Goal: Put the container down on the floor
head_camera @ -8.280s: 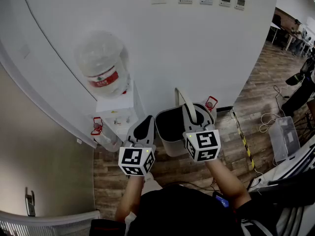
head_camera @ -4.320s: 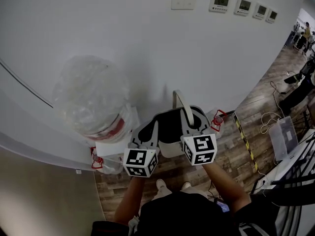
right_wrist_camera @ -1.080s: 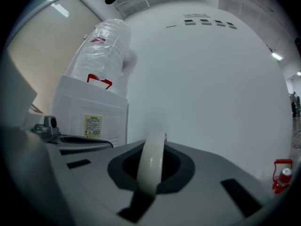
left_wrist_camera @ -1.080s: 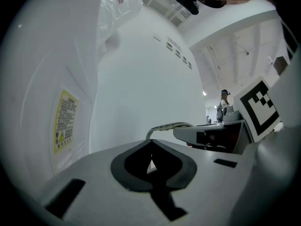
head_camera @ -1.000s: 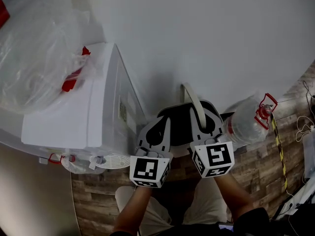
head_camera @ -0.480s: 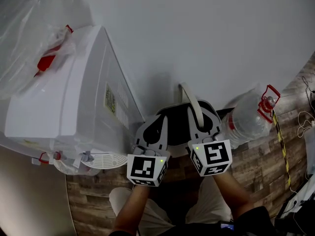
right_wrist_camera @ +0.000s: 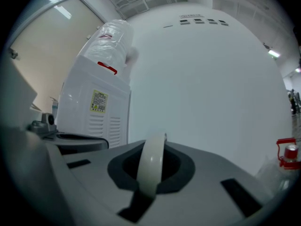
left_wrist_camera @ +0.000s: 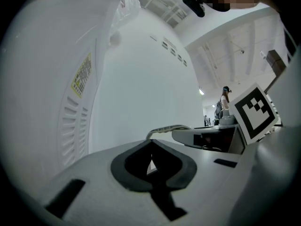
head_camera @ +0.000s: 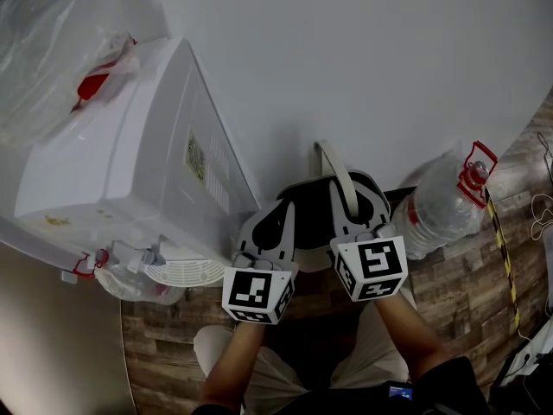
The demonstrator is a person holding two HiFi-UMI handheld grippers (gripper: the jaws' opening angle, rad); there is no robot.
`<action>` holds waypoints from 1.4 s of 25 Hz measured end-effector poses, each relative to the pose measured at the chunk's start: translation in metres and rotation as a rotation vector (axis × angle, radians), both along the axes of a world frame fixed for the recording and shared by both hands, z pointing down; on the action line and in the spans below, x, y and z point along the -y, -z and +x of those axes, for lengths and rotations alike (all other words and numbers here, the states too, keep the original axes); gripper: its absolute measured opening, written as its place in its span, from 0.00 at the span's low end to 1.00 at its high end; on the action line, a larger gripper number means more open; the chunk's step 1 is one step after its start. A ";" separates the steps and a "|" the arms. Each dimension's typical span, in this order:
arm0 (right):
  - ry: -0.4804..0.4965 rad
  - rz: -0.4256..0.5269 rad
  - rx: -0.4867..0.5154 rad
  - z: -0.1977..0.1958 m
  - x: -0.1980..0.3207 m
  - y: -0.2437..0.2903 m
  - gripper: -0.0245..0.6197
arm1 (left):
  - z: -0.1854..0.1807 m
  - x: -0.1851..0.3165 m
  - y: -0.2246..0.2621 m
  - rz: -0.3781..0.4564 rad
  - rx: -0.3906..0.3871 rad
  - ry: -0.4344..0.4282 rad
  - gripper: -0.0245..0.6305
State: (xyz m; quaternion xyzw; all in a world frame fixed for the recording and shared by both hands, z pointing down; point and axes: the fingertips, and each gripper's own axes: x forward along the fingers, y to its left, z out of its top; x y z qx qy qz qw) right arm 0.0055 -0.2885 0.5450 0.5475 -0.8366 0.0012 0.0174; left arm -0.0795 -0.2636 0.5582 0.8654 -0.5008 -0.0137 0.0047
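While the right gripper [head_camera: 347, 210] has its jaws clamped on the pale handle [right_wrist_camera: 151, 166], the dark container [head_camera: 313, 221] sits low against the wall beside the water dispenser [head_camera: 130, 162]. The left gripper [head_camera: 266, 227] has its jaws closed, empty, alongside. Contact with the floor [head_camera: 449, 275] is hidden; probably only seating and release remain.

- white water dispenser [head_camera: 130, 171] against a plain white wall [head_camera: 363, 59], with a vented side panel and a small label
- plastic-wrapped water bottle [head_camera: 60, 33] on top of it, red label
- clear bottle with red handle [head_camera: 445, 201] on the wood-plank floor [head_camera: 449, 292]
- yellow-and-black striped tape [head_camera: 501, 249] beside it
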 end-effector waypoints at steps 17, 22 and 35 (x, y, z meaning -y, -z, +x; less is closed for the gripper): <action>0.009 -0.026 -0.008 -0.003 0.000 -0.015 0.08 | -0.006 -0.013 -0.011 -0.032 -0.011 0.018 0.06; -0.001 -0.077 -0.019 -0.003 0.008 -0.042 0.08 | -0.003 -0.009 -0.016 -0.036 -0.017 0.014 0.06; -0.006 -0.241 -0.097 -0.008 0.023 -0.131 0.09 | -0.008 -0.002 -0.067 -0.141 -0.003 0.026 0.06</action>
